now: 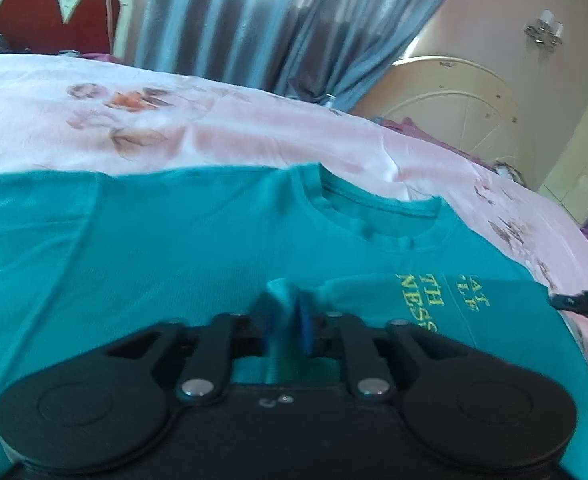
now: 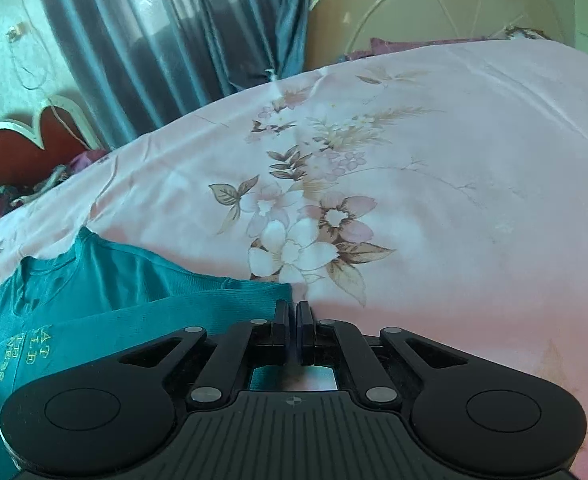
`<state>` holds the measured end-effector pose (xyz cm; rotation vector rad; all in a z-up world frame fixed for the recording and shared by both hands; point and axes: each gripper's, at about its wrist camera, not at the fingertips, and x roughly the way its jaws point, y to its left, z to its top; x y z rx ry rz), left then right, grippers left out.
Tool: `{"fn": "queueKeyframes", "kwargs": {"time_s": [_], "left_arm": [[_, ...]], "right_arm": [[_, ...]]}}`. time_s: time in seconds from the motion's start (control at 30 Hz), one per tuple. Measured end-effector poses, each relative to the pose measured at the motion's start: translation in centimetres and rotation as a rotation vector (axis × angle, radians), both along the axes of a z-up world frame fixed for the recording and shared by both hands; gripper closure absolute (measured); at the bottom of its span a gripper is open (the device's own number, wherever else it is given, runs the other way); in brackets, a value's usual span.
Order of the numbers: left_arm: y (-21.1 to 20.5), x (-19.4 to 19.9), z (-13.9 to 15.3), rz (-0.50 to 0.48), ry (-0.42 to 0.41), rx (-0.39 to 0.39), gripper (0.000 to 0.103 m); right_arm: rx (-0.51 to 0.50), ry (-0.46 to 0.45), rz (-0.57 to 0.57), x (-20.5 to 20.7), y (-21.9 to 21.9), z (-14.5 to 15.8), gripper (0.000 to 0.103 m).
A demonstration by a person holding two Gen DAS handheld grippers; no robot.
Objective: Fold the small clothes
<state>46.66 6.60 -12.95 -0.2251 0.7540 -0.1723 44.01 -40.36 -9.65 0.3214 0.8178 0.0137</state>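
Left wrist view: teal T-shirt (image 1: pixel 154 248) spread flat across the bed (image 1: pixel 214 128), neckline up toward the far side, yellow lettering (image 1: pixel 434 300) off to the right. Left gripper (image 1: pixel 286 312) down low on the cloth, fingers (image 1: pixel 306 320) clamped on a bunched tuft of teal fabric (blurred here, so probably a pinched fold and not an edge). Tip of the right gripper (image 1: pixel 574 300) just poking in at the far right edge. Over to the right wrist view: right gripper (image 2: pixel 293 320) with fingers pressed fully together, parked at the corner of a folded-over flap of the shirt (image 2: pixel 134 292); cannot tell whether any cloth is caught between them. Floral sheet (image 2: pixel 414 200) beyond, grey-blue curtain (image 2: pixel 174 40) behind.
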Motion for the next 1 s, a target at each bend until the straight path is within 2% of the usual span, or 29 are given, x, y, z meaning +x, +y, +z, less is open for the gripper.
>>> {"fn": "queueKeyframes", "kwargs": {"time_s": [0.03,0.07,0.1,0.13,0.23,0.3,0.47,0.5,0.57,0.6,0.63,0.67,0.73,0.77,0.83,0.9,0.97,1.0], "left_arm": [[0.1,-0.6,0.6,0.014,-0.015,0.019,0.066],[0.2,-1.2,1.1,0.023,-0.029,0.036,0.06],[0.3,-1.8,1.5,0.025,-0.041,0.042,0.056],[0.5,-2.5,1.9,0.016,-0.047,0.027,0.056],[0.4,-4.2,2.3,-0.029,-0.02,0.008,0.056],[0.2,-5.0,2.1,-0.058,0.008,0.003,0.057],[0.2,-5.0,0.6,-0.091,0.085,-0.036,0.062],[0.4,-4.8,0.4,-0.085,0.098,-0.048,0.067],[0.9,-4.4,0.2,-0.085,0.115,-0.077,0.083],[0.9,-4.2,0.1,-0.095,0.122,-0.08,0.09],[0.9,-4.3,0.1,-0.098,0.11,-0.078,0.092],[0.9,-4.4,0.2,-0.095,0.098,-0.068,0.092],[0.7,-4.6,0.0,-0.09,0.088,-0.023,0.092],[0.7,-4.7,-0.1,-0.097,0.084,-0.017,0.092],[0.9,-4.9,0.0,-0.11,0.085,-0.003,0.081],[1.7,-5.4,0.8,-0.084,0.082,0.016,0.076],[1.3,-6.0,2.5,-0.071,0.008,0.084,0.075],[0.6,-5.9,3.1,-0.101,-0.014,0.081,0.073]], "right_arm": [[-0.014,-0.001,0.007,-0.9,0.3,0.6,0.098],[-0.032,-0.004,0.017,-2.1,0.7,1.1,0.078],[-0.036,-0.015,0.031,-3.2,1.0,1.5,0.064],[-0.034,-0.021,0.043,-4.7,1.4,1.8,0.054],[0.002,-0.008,0.044,-8.8,2.1,2.3,0.054],[-0.02,-0.052,0.051,-12.0,2.9,2.9,0.054],[-0.055,-0.007,0.138,-16.1,5.8,2.3,0.054],[-0.077,0.007,0.129,-16.0,6.3,1.9,0.054],[-0.133,0.016,0.112,-15.5,7.1,1.2,0.055],[-0.176,0.011,0.086,-15.3,7.4,0.9,0.057],[-0.209,0.021,0.051,-15.2,7.2,0.5,0.085],[-0.204,0.038,0.015,-15.2,6.8,0.1,0.091],[-0.164,0.04,-0.034,-16.0,6.3,-0.1,0.091],[-0.188,0.046,-0.025,-16.2,6.7,0.0,0.091],[-0.194,0.046,-0.027,-16.9,6.9,1.0,0.091],[-0.169,-0.008,-0.051,-17.6,6.7,2.7,0.091],[-0.163,-0.048,-0.043,-16.8,7.1,3.9,0.091],[-0.165,-0.047,-0.03,-15.6,7.6,3.9,0.091]]}}
